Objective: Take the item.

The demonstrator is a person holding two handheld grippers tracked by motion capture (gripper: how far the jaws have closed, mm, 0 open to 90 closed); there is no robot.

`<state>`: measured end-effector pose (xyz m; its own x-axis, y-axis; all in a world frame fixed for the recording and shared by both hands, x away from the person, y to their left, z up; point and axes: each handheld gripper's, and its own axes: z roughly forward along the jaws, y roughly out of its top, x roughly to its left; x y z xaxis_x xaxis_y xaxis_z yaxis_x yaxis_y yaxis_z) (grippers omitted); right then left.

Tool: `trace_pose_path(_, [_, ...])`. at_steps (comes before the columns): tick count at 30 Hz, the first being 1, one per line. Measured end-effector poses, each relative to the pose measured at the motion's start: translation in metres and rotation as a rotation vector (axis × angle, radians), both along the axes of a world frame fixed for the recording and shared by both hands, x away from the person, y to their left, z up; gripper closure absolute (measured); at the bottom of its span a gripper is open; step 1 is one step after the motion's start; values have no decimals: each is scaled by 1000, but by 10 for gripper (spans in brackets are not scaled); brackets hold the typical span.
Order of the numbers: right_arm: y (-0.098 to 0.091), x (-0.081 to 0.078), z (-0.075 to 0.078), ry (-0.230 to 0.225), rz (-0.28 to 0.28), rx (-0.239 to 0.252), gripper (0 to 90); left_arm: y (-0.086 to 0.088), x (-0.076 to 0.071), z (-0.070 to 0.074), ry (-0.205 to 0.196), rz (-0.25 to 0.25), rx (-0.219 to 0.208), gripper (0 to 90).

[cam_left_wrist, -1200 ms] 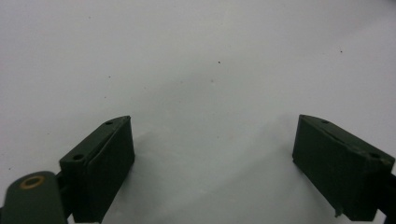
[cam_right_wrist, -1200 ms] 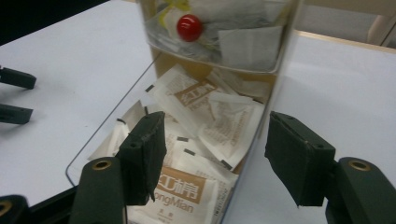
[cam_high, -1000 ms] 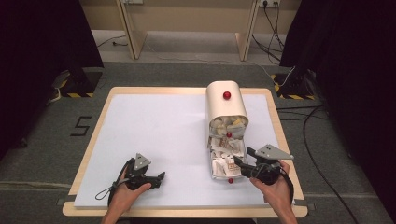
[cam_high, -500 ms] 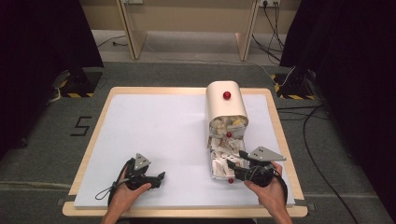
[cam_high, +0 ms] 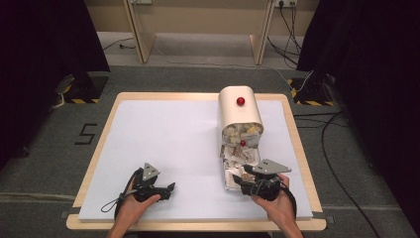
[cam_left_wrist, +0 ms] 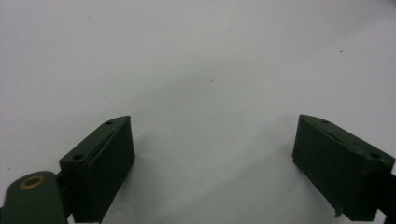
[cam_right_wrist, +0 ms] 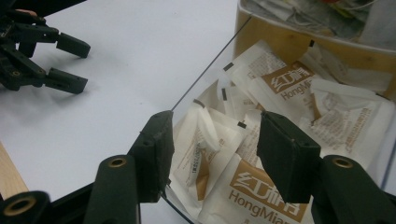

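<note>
Right hand-held gripper (cam_right_wrist: 212, 154) hovers with jaws spread over the white paper sachets with brown print (cam_right_wrist: 261, 140), which spill from the tipped cream cylindrical bin with a red knob (cam_high: 239, 113) into a clear shallow tray (cam_high: 229, 179). A pick seems about to begin; closing on one sachet comes next. The tray's thin edge sits beside one jaw. The left hand-held gripper (cam_left_wrist: 212, 163), spread and empty, rests over the bare white tabletop (cam_high: 168, 139).
</note>
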<state>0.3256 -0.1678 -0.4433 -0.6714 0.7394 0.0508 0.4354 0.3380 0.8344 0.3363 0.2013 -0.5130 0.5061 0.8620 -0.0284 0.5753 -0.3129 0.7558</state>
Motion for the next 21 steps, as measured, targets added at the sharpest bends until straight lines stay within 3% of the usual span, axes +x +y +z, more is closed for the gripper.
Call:
trace_pose_path(13, [8,3,-10,15,37,-26,529,0,0,0,0,0,0,118])
trace_pose_path(21, [14,6,-17,14,66,-60,662,0,0,0,0,0,0,118])
